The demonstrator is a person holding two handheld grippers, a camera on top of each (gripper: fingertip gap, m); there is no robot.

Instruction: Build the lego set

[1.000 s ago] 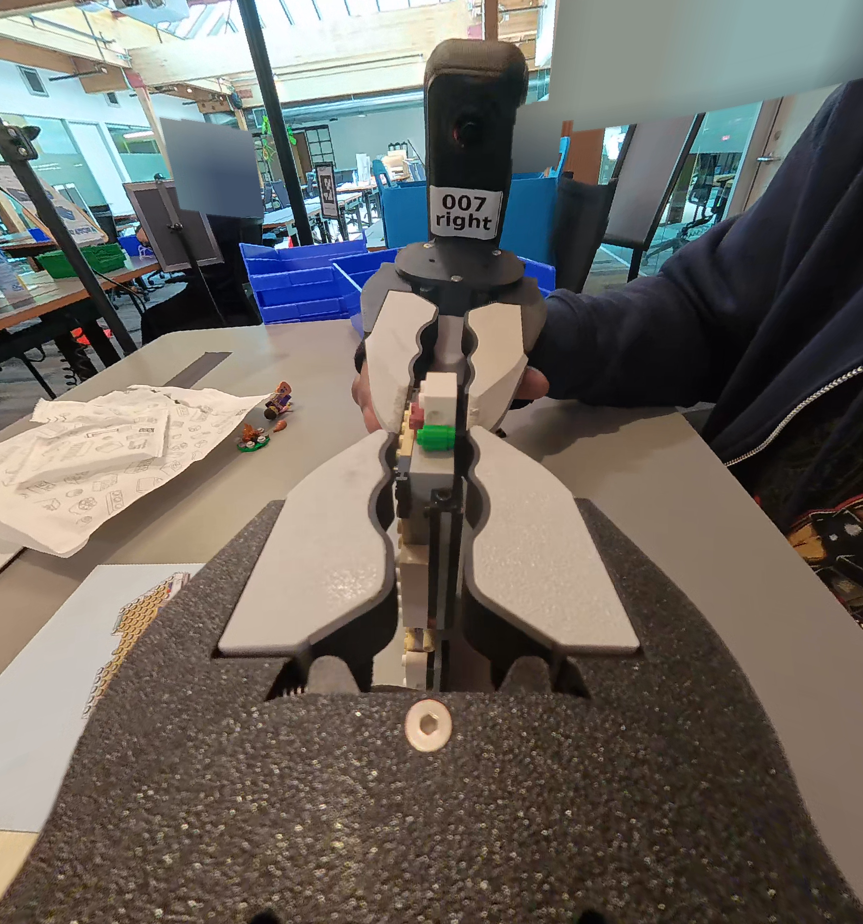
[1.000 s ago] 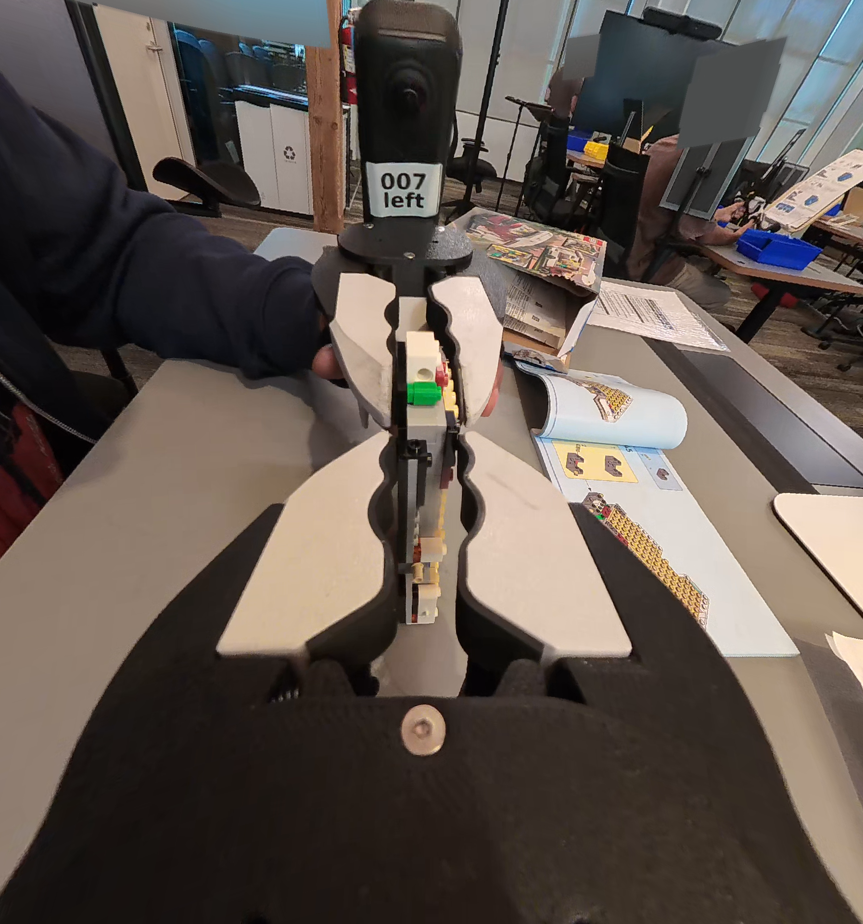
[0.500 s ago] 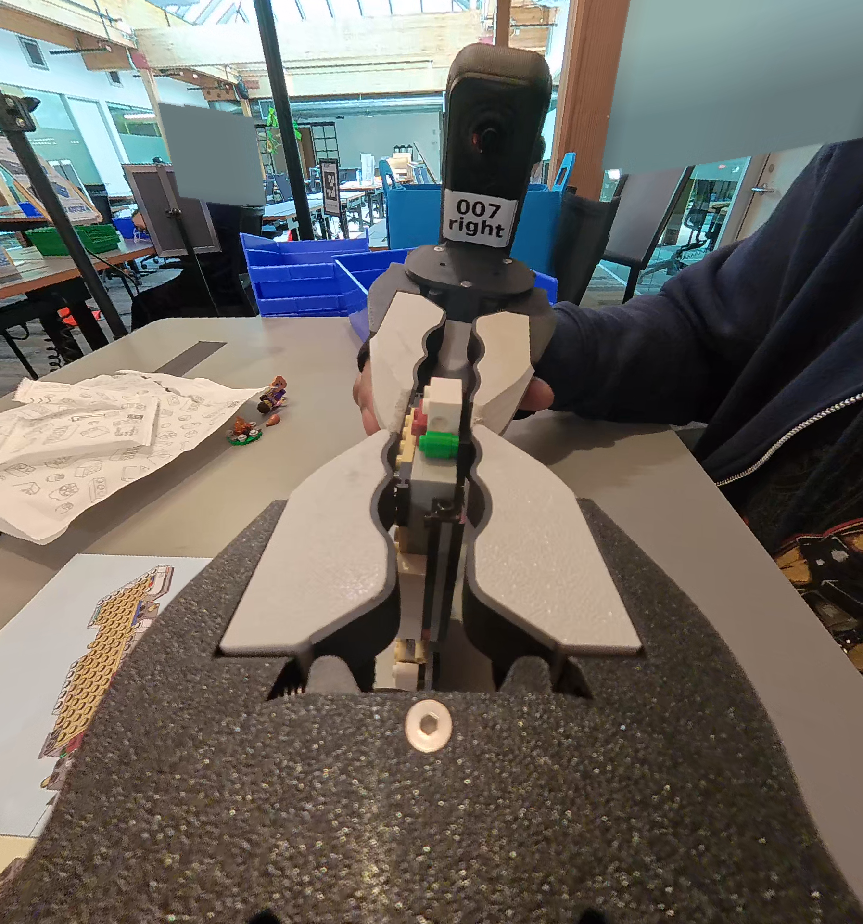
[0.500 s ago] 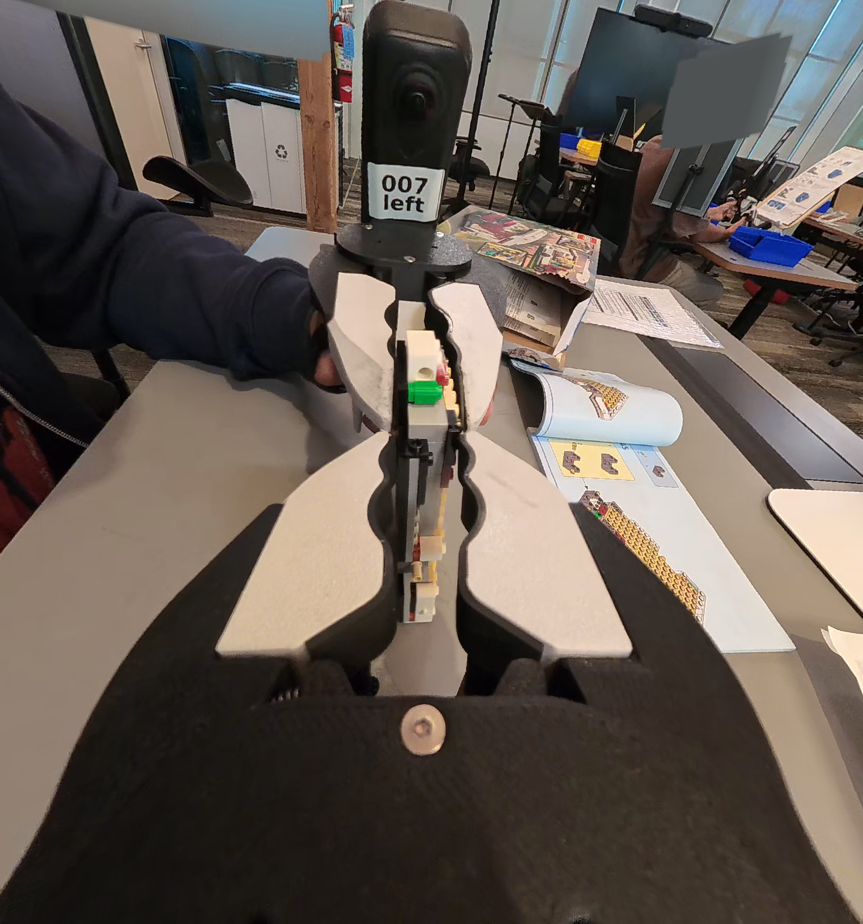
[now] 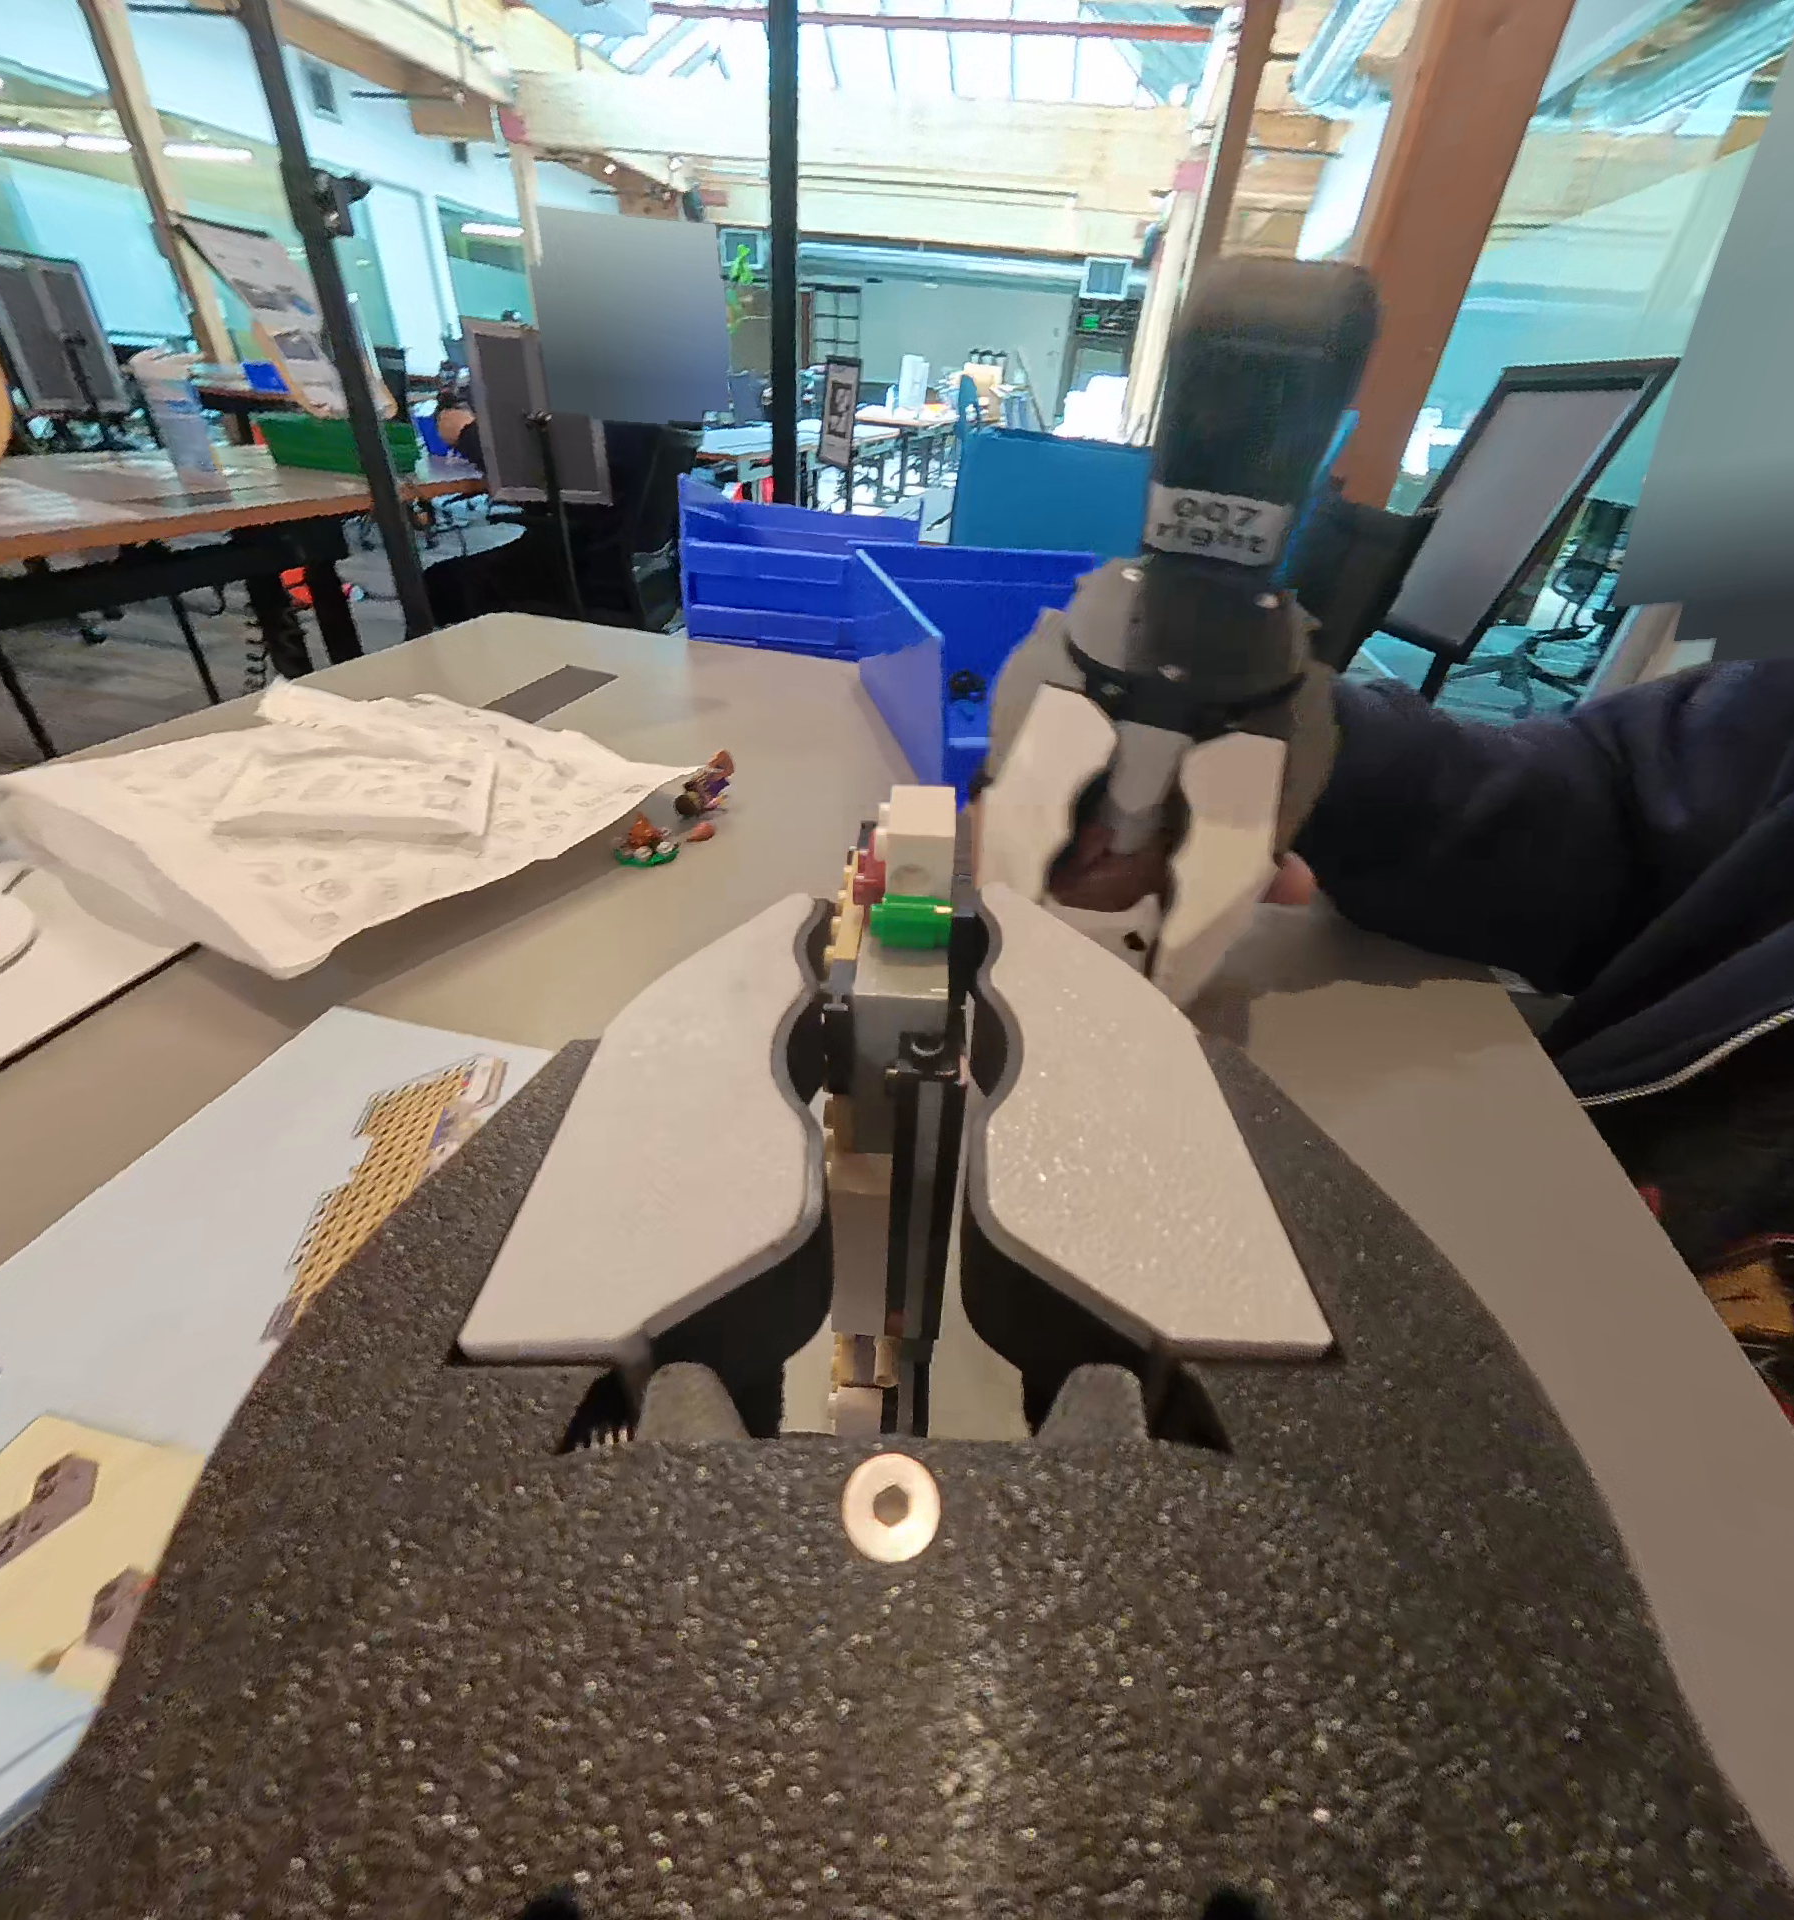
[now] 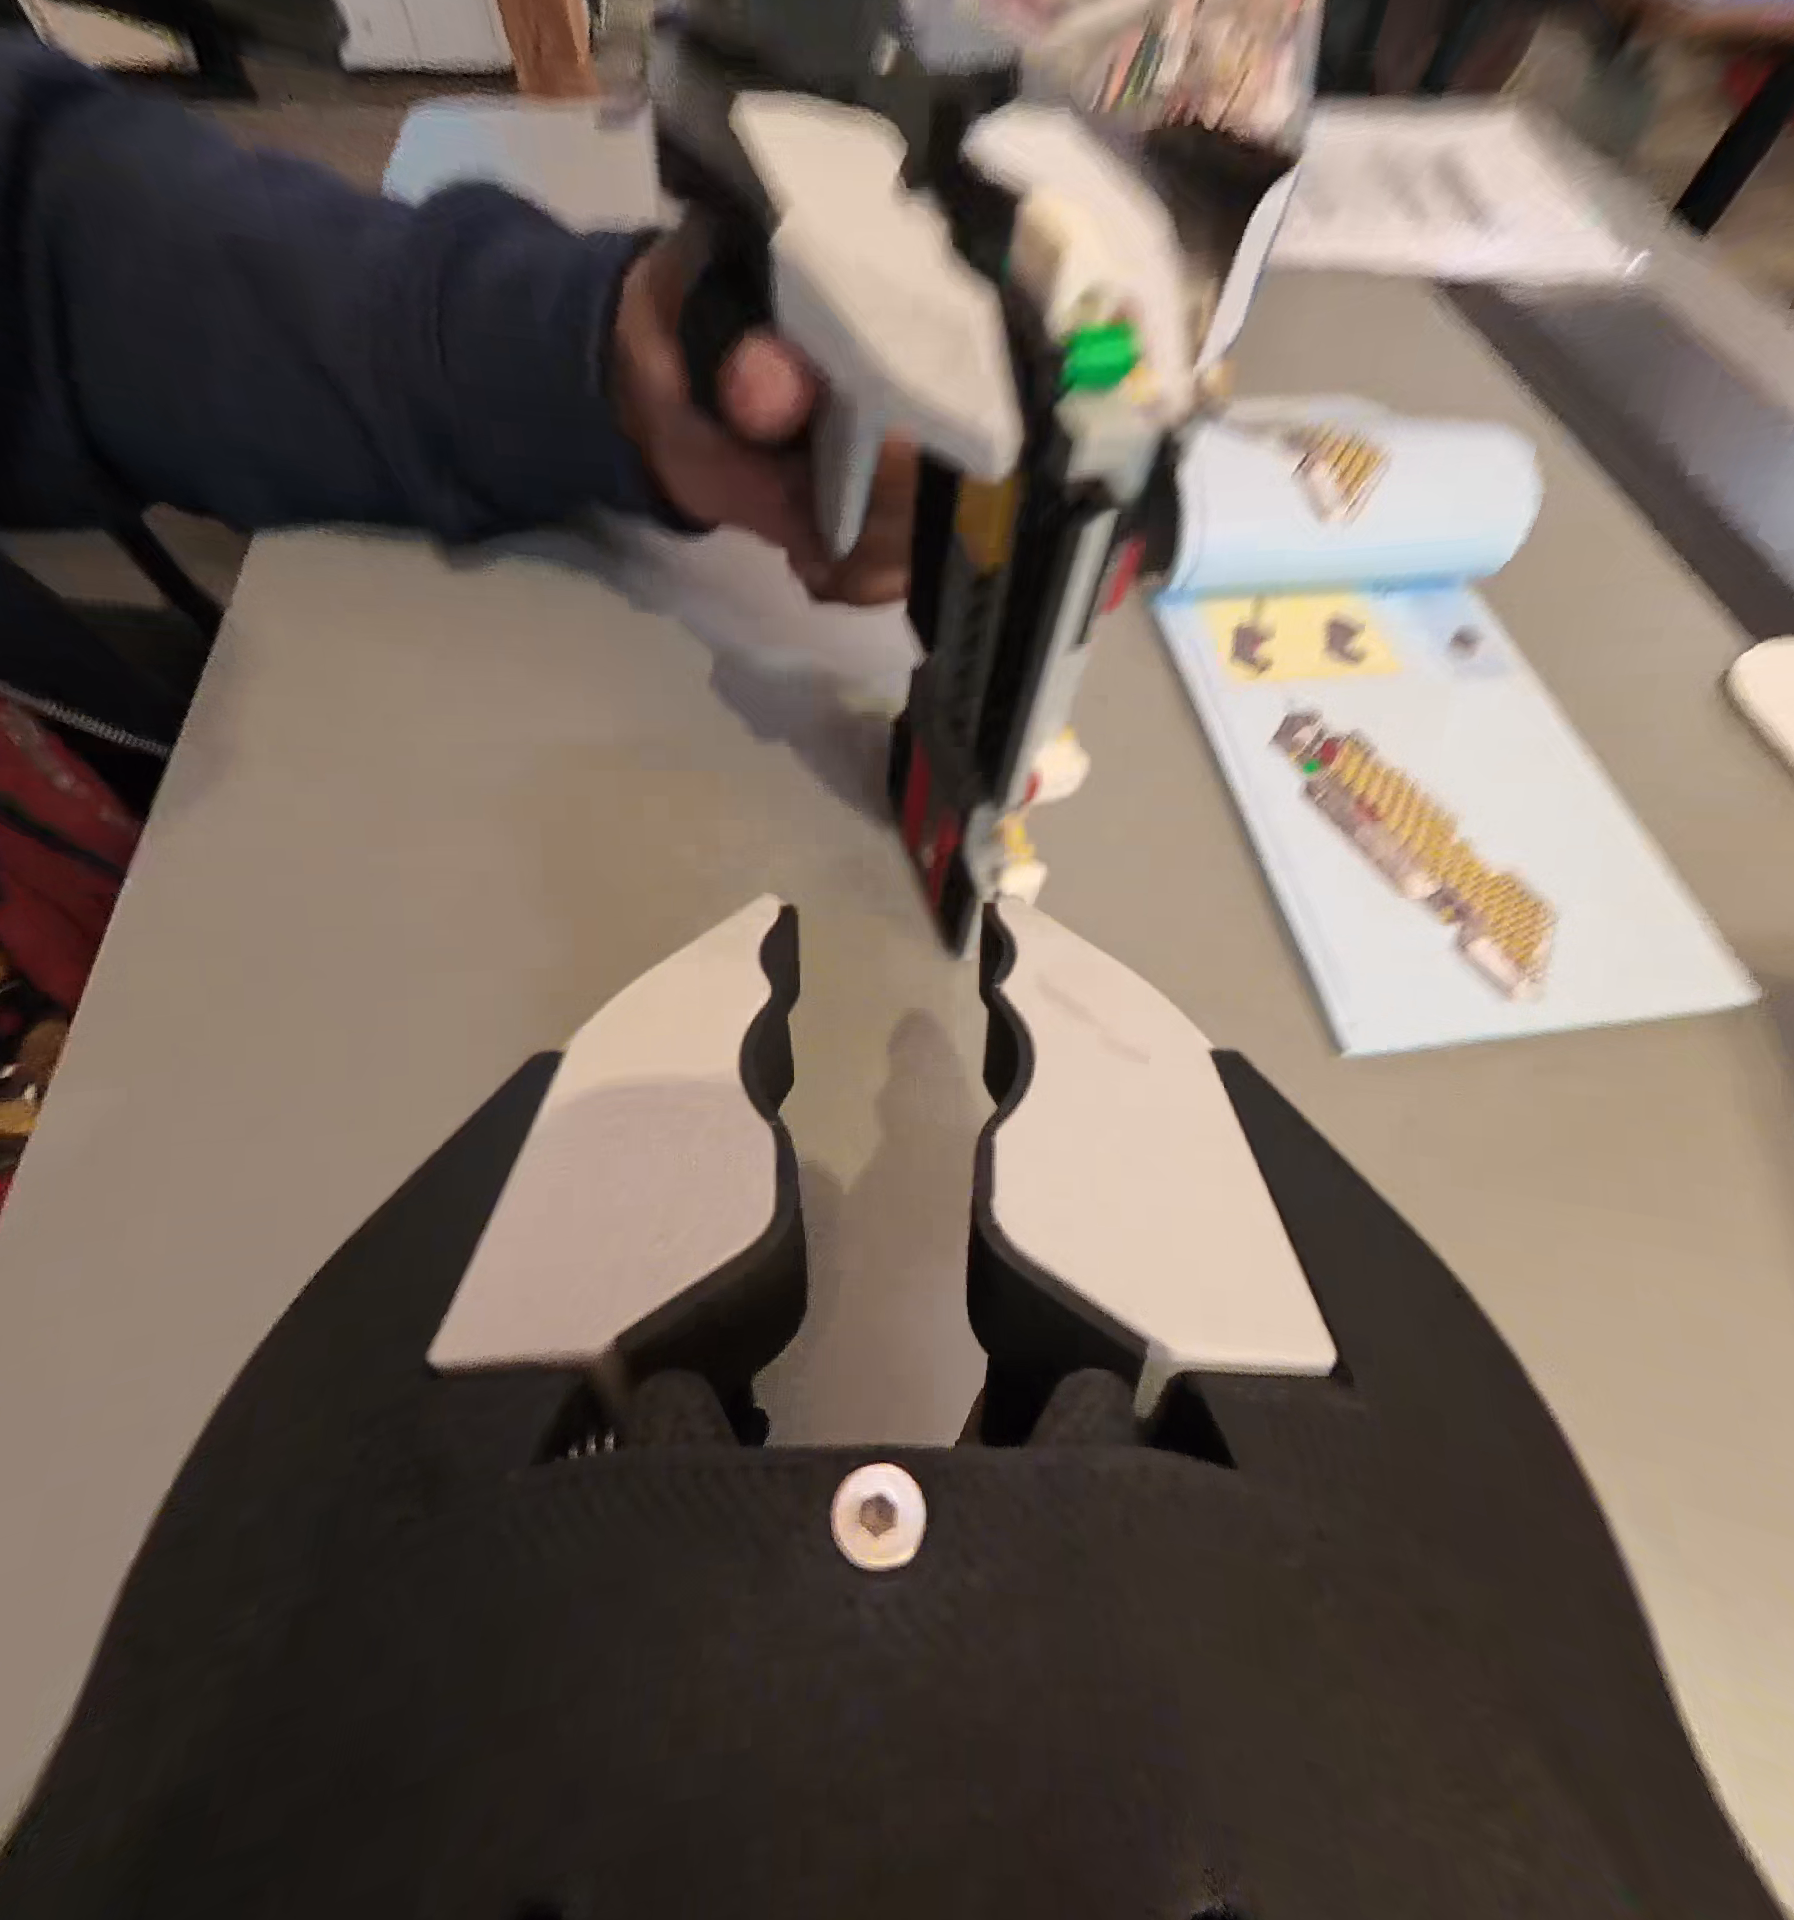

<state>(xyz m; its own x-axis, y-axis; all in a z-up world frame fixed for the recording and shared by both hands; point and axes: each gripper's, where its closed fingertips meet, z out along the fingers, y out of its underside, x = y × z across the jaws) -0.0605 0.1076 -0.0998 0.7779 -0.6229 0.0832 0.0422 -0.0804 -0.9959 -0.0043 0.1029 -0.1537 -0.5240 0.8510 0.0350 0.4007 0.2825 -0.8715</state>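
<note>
My left gripper (image 5: 898,914) is shut on a long brick model (image 5: 898,997) of grey, black and tan bricks with a white block and a green piece at its far end. It holds the model above the grey table (image 5: 560,966). In the right wrist view the model (image 6: 997,675) hangs from the left gripper (image 6: 1080,416) and tilts toward me. My right gripper (image 6: 888,914) is open and empty; the model's near tip sits just ahead of its right fingertip (image 6: 1018,945). It also shows in the left wrist view (image 5: 1132,862), open, beside the model.
An open instruction booklet (image 6: 1392,790) lies on the table to the right. White printed sheets (image 5: 353,831) and small loose figure pieces (image 5: 664,831) lie at the left. Blue bins (image 5: 872,613) stand behind. A person's dark sleeve (image 6: 249,343) reaches in. The grippers' ends are close to 8 cm from one another.
My right gripper has opened, let go of the model and drawn back from it. The left gripper keeps its hold and has swung the model to one side.
</note>
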